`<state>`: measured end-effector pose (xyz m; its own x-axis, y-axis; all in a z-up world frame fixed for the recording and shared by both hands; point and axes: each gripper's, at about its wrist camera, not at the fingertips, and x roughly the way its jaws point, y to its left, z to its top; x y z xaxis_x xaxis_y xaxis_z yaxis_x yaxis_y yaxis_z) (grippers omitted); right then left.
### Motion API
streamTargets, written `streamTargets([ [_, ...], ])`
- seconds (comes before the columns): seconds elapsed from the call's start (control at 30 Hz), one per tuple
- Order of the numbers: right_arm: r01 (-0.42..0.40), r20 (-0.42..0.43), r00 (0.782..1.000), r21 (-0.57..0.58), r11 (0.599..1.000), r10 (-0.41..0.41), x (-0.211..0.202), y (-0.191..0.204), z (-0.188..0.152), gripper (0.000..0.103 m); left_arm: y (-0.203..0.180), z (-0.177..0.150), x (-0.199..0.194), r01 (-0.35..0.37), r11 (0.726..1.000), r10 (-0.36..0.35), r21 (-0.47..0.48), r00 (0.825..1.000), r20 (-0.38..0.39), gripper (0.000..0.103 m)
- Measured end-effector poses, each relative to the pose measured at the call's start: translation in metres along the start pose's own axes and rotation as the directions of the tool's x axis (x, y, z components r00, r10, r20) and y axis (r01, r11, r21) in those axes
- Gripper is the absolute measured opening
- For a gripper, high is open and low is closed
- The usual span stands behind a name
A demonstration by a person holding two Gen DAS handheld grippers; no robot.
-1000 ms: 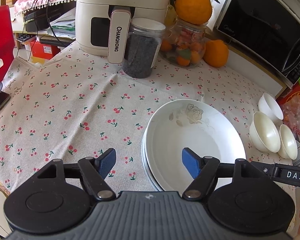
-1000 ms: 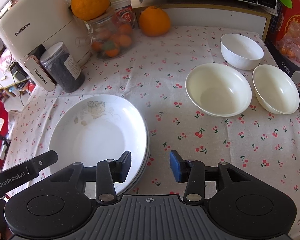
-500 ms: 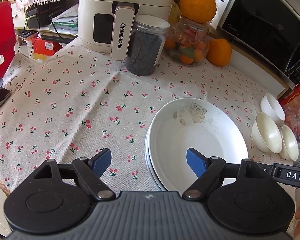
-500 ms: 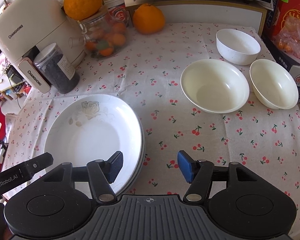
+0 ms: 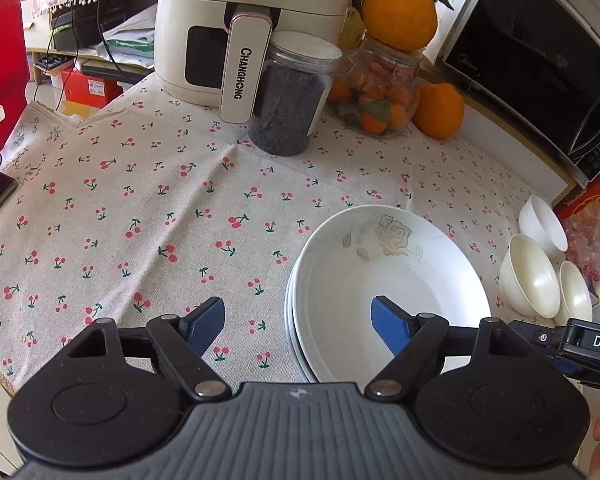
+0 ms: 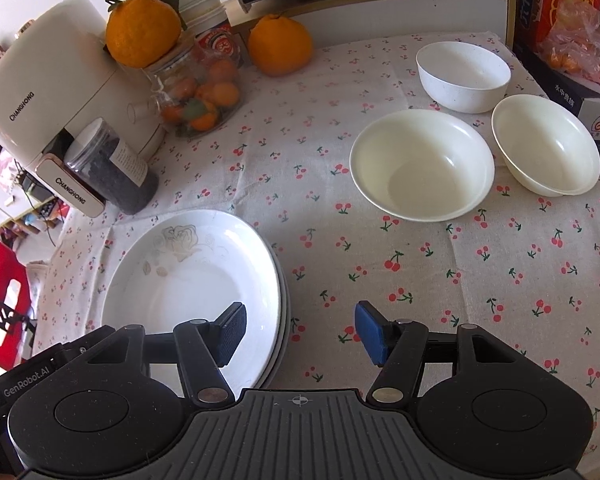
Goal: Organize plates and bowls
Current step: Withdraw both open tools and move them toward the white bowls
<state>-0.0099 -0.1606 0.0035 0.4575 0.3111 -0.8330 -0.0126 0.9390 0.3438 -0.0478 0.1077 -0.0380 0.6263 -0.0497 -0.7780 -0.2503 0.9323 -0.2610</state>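
On the surface (image 6: 500, 280), covered by a cherry-print cloth, the largest of the task's things is a stack of plates (image 6: 188, 280): white, glossy and shallow, the top one bearing a faint rose outline near its far rim; at least three rims show at the stack's edge in the left wrist view (image 5: 388, 292), though an exact count is hard to make. To its right stand three bowls, well apart from the stack: a wide cream bowl (image 6: 422, 166), a smaller cream bowl (image 6: 546, 144) just beside it, and a deeper white bowl (image 6: 463, 76) behind them, close to both. Along the back sit an air fryer (image 6: 40, 96), one dark-filled jar (image 6: 112, 168), one glass jar of small fruit (image 6: 196, 96) with an orange on top, and a second orange (image 6: 280, 46) on the cloth. The left claw (image 5: 298, 326) is spread wide and holds nothing; its right pad hangs over the stack's bowl, its left pad over bare cloth. The right claw (image 6: 300, 334) is likewise spread and empty, straddling the stack's right rim, with the bowls far ahead of it.
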Motion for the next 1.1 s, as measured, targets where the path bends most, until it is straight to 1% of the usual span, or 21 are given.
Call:
streamTargets([
  [0.1, -0.028, 0.045, 0.999, 0.054, 0.998, 0.026, -0.016, -0.013, 0.013, 0.06, -0.004, 0.007, -0.007, 0.007, 1.0, -0.008, 0.013, 0.999, 0.039, 0.078],
  [0.2, -0.024, 0.099, 0.995, 0.111, 0.994, 0.012, -0.032, -0.034, 0.027, 0.06, -0.014, 0.011, -0.012, 0.011, 0.999, -0.014, 0.042, 0.998, 0.069, 0.078],
  [0.33, 0.001, 0.169, 0.985, 0.208, 0.978, -0.037, -0.054, -0.074, 0.045, 0.06, -0.034, 0.021, -0.007, 0.049, 0.997, -0.052, 0.054, 0.997, 0.051, 0.079],
  [0.5, -0.001, 0.205, 0.977, 0.305, 0.952, -0.064, -0.066, -0.113, 0.058, 0.06, -0.078, 0.033, 0.003, 0.099, 0.989, -0.101, 0.107, 0.995, 0.016, 0.08],
  [0.63, 0.013, 0.21, 0.974, 0.333, 0.943, -0.087, -0.066, -0.131, 0.069, 0.06, -0.128, 0.041, 0.015, 0.12, 0.973, -0.126, 0.197, 0.992, 0.021, 0.087],
  [0.73, 0.023, 0.239, 0.965, 0.339, 0.941, -0.11, -0.066, -0.142, 0.083, 0.06, -0.166, 0.047, 0.033, 0.168, 0.956, -0.169, 0.241, 0.986, -0.017, 0.088],
  [0.8, 0.038, 0.265, 0.955, 0.336, 0.941, -0.133, -0.064, -0.151, 0.093, 0.06, -0.184, 0.053, 0.045, 0.193, 0.951, -0.191, 0.243, 0.981, -0.033, 0.088],
  [0.87, 0.056, 0.272, 0.95, 0.34, 0.939, -0.156, -0.056, -0.162, 0.104, 0.06, -0.202, 0.059, 0.062, 0.212, 0.947, -0.207, 0.239, 0.977, -0.049, 0.088],
  [0.97, 0.054, 0.255, 0.954, 0.366, 0.929, -0.156, -0.04, -0.182, 0.117, 0.059, -0.225, 0.066, 0.084, 0.213, 0.943, -0.204, 0.255, 0.977, -0.064, 0.087],
  [1.03, 0.05, 0.253, 0.956, 0.363, 0.931, -0.15, -0.031, -0.189, 0.125, 0.054, -0.239, 0.071, 0.097, 0.229, 0.936, -0.217, 0.266, 0.973, -0.075, 0.086],
  [1.1, 0.058, 0.257, 0.954, 0.354, 0.933, -0.157, -0.022, -0.193, 0.132, 0.051, -0.249, 0.076, 0.107, 0.24, 0.935, -0.225, 0.261, 0.971, -0.085, 0.084],
])
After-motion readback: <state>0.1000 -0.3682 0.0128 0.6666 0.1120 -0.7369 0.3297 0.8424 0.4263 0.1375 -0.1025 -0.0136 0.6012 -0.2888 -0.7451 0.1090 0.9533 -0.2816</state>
